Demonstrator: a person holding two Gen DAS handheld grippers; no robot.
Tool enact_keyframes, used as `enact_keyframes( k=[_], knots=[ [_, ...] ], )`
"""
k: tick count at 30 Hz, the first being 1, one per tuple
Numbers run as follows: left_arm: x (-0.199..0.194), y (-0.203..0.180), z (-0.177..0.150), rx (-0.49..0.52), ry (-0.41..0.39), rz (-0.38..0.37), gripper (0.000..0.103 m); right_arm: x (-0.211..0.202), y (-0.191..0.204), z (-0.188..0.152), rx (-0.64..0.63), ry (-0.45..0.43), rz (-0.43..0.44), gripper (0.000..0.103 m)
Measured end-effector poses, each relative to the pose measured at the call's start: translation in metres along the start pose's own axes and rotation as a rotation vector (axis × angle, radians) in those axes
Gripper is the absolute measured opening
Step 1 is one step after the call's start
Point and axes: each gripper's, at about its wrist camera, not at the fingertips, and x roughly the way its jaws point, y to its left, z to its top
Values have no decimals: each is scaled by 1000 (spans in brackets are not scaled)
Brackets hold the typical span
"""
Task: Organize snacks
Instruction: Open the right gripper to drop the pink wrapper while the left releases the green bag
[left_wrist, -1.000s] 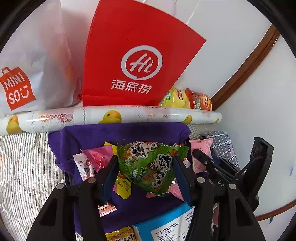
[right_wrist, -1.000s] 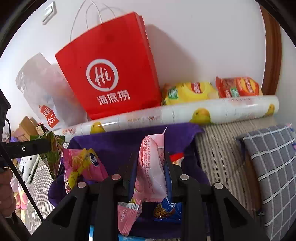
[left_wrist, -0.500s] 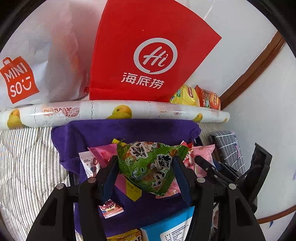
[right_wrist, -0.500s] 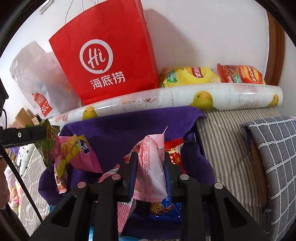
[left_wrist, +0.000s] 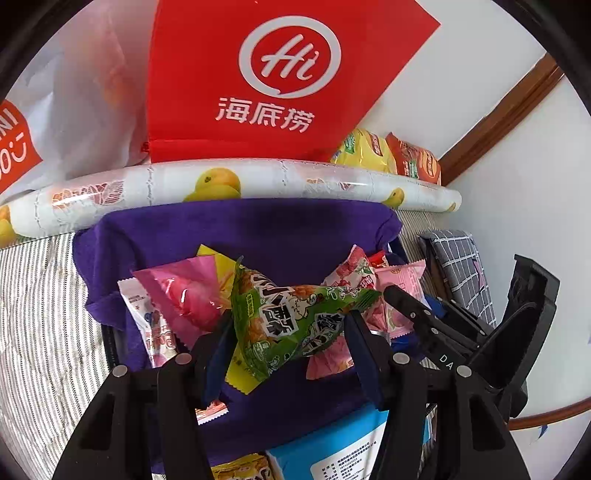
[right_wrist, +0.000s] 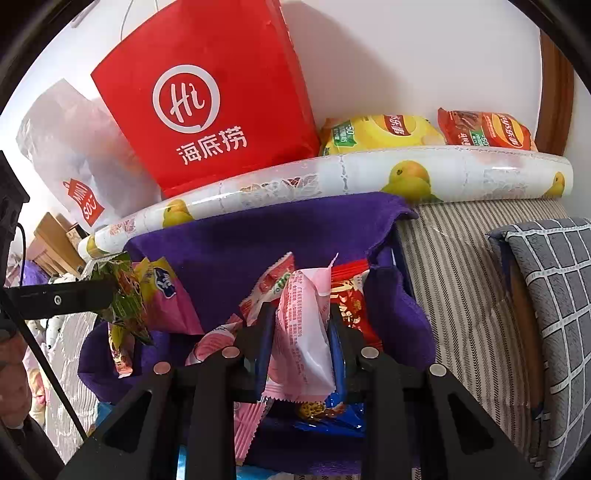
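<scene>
My left gripper (left_wrist: 288, 332) is shut on a green snack packet (left_wrist: 291, 321) and holds it above a purple cloth (left_wrist: 240, 229) strewn with pink, yellow and red snack packets. My right gripper (right_wrist: 301, 328) is shut on a pink snack packet (right_wrist: 306, 343) over the same cloth (right_wrist: 258, 240). In the right wrist view the left gripper's finger (right_wrist: 59, 299) with the green packet (right_wrist: 122, 295) shows at the left. In the left wrist view the right gripper (left_wrist: 436, 332) shows at the right.
A red Hi paper bag (left_wrist: 266, 74) and a white Miniso bag (right_wrist: 77, 155) stand at the wall behind a fruit-printed roll (left_wrist: 221, 184). Yellow and orange chip bags (right_wrist: 424, 131) lie behind the roll. A grey checked cushion (right_wrist: 554, 295) lies on the right.
Both grippers have moved forward and down towards the purple cloth and the red bag, each still holding its packet.
</scene>
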Motion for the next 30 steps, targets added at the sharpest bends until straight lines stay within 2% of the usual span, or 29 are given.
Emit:
enact_keyframes(
  k=[1,5,6,15,18,21,24,30],
  knots=[
    [1,-1,0,2,3,0,57,0,0,0,-1,0,-2,30],
    [6,-2,0,-6,13,-11,57,-7,2,1,-17,-31,-16,50],
    [7,-2,-1,-7,12,-15,57,-9,3,1,-23,-40,-17,52],
    [11,-7,-1,12,19,-12,57,-15,10,2,-48,-47,-11,52],
    [13,-9,-1,15,43,-6,61,-18,12,1,-43,-52,6,64],
    [13,-10,0,8,58,-5,65,-22,17,1,-49,-62,10,64],
    [8,-11,-1,4,46,-15,71,-25,22,1,-59,-63,10,65],
    [-10,-16,-2,13,13,-32,72,-43,29,-6,-50,-79,-26,65]
  ],
)
